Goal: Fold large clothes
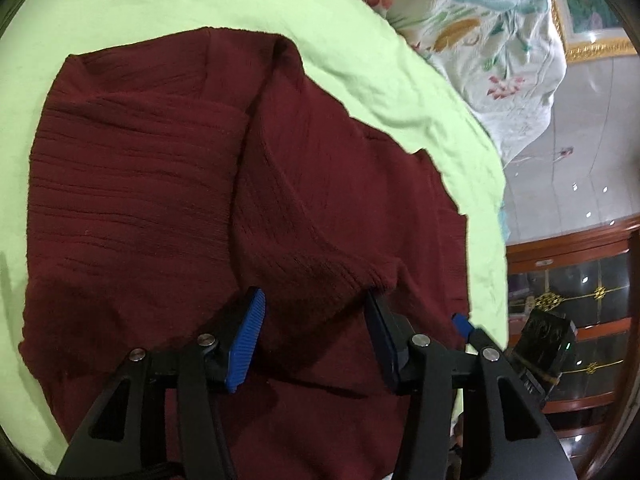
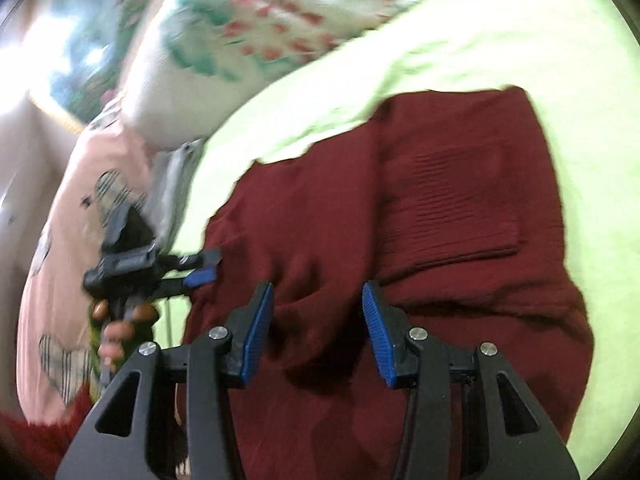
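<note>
Claws tilt down over the sweater (image 1: 168, 184): left claw (image 1: 316, 332) spread, a knit fold between its pads unpinched; right claw (image 2: 318, 332) spread just above the cloth. Sweater lies half-folded on the green bed (image 1: 120, 4).

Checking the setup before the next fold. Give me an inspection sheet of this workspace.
Surface: light green bedsheet, wrinkled, bare around the garment.
Job's things: dark red ribbed garment lying partly folded on the sheet, layers overlapping, one raised ridge running toward the left gripper.
Clutter: floral bedding bunched at the sheet's edge; pink patterned cloth beside the bed.
Grippers: left gripper open, a hump of garment between its fingers, pads not pressing; right gripper open over the garment.
Cables: nothing seen.
Surroundings: wooden glass-fronted cabinet, pale tiled floor; right view motion-blurred.
</note>
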